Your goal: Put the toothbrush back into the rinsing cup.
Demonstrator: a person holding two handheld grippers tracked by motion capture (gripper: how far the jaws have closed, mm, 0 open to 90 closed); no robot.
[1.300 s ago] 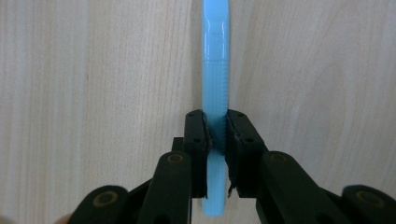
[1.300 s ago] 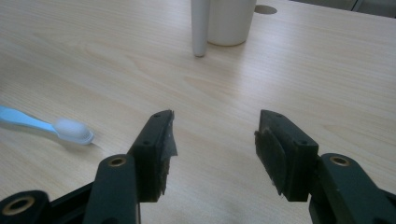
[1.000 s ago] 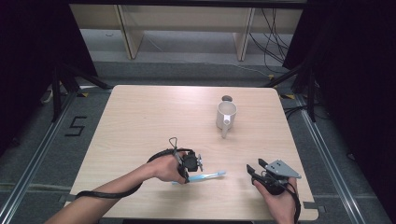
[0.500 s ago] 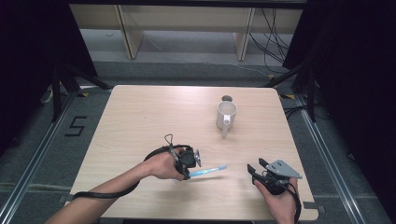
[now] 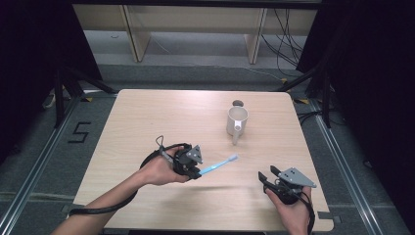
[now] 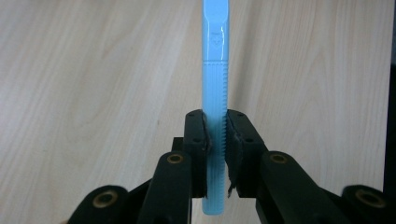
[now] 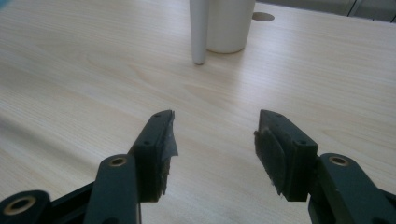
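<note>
Toothbrush [image 5: 218,165]: you have this light blue plastic brush clamped in your left gripper [image 5: 192,165]; it sticks out ahead of the jaws toward the mug, its head end clear of the wood.
Table [image 5: 147,122]: pale wood, lying under both grippers, largely bare.
Mug [image 5: 237,121]: white, upright, well ahead of your right gripper [image 5: 269,180] and beyond the brush's head end; its handle [image 7: 199,31] points back at your right gripper.
Dark round spot [image 5: 238,103]: on the table just behind the mug, on the far side from you.
Left gripper state: jaws together on the ribbed part of the brush handle [image 6: 215,140], pads pressing both flat sides; a short stub of handle pokes out behind the pads.
Right gripper state: jaws apart, nothing between them, held low above the table near your edge.
Handling, weight: the brush should be very light, so no strain on the grip.
Handling, stiffness: the handle looks stiff enough to stay straight, though the thin neck may flex if you knock the head on the mug rim.
Handling, slip: smooth plastic can pivot between the pads; the ribbing where you hold it should help.
Where to hold: keep to the ribbed rear section, as now, which leaves the long front end free to enter the mug.
Likely step: carrying the brush toward the mug, judging by where it points.
</note>
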